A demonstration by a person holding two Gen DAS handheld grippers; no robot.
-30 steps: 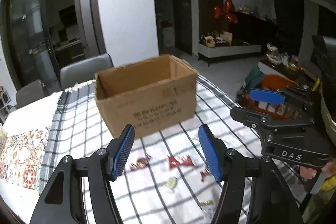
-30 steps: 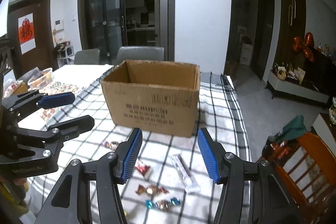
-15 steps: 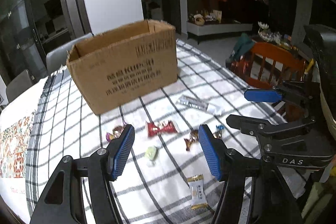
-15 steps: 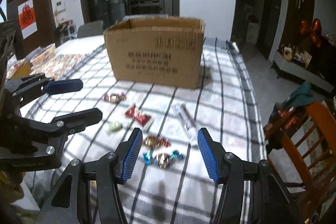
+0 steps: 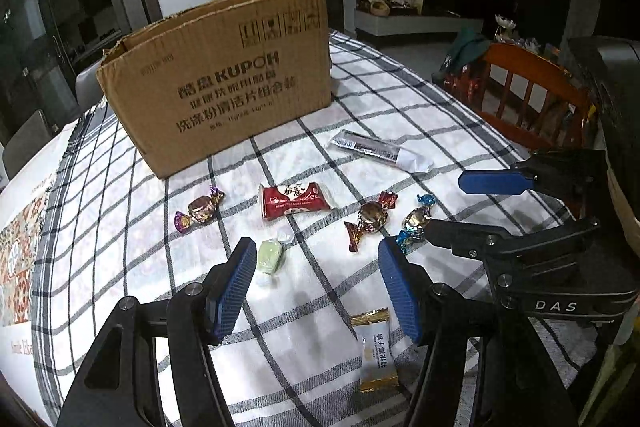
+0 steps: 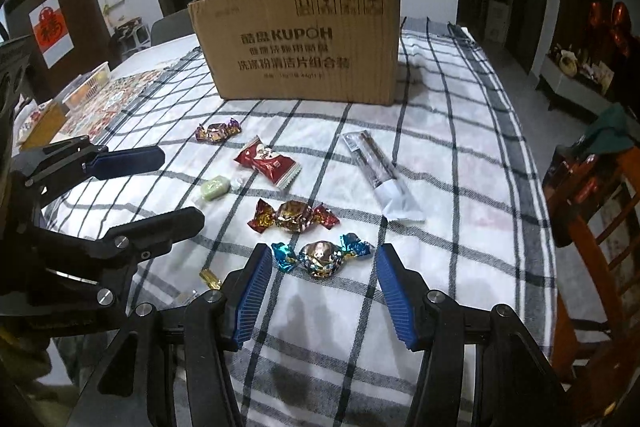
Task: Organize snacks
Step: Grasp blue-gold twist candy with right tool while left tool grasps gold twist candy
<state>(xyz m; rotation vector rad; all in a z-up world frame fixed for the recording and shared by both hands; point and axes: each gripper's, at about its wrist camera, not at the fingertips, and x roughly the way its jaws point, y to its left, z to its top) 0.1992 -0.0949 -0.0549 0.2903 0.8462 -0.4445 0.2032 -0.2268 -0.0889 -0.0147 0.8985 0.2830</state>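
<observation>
An open cardboard box [image 5: 224, 79] [image 6: 304, 39] stands at the back of the checked tablecloth. Several wrapped snacks lie in front of it: a red packet [image 5: 294, 199] [image 6: 267, 161], a green candy [image 5: 271, 257] [image 6: 215, 187], a purple-ended candy [image 5: 199, 209] [image 6: 218, 131], a red-ended candy [image 5: 372, 217] [image 6: 294, 215], a blue-ended candy [image 5: 414, 221] [image 6: 322, 255], a long clear stick pack [image 5: 378, 150] [image 6: 378, 173] and a white-gold sachet [image 5: 376, 351]. My left gripper [image 5: 318, 285] is open just above the cloth near the green candy. My right gripper [image 6: 320, 295] is open, close behind the blue-ended candy.
A wooden chair [image 5: 532, 95] [image 6: 592, 195] stands at the table's right edge. A patterned mat [image 6: 108, 107] and a plastic basket [image 6: 86, 85] lie at the left. Each gripper shows in the other's view, the right [image 5: 480, 207] and the left [image 6: 132, 187].
Both grippers have dropped lower and moved closer to the snacks on the cloth. Both stay open and empty.
</observation>
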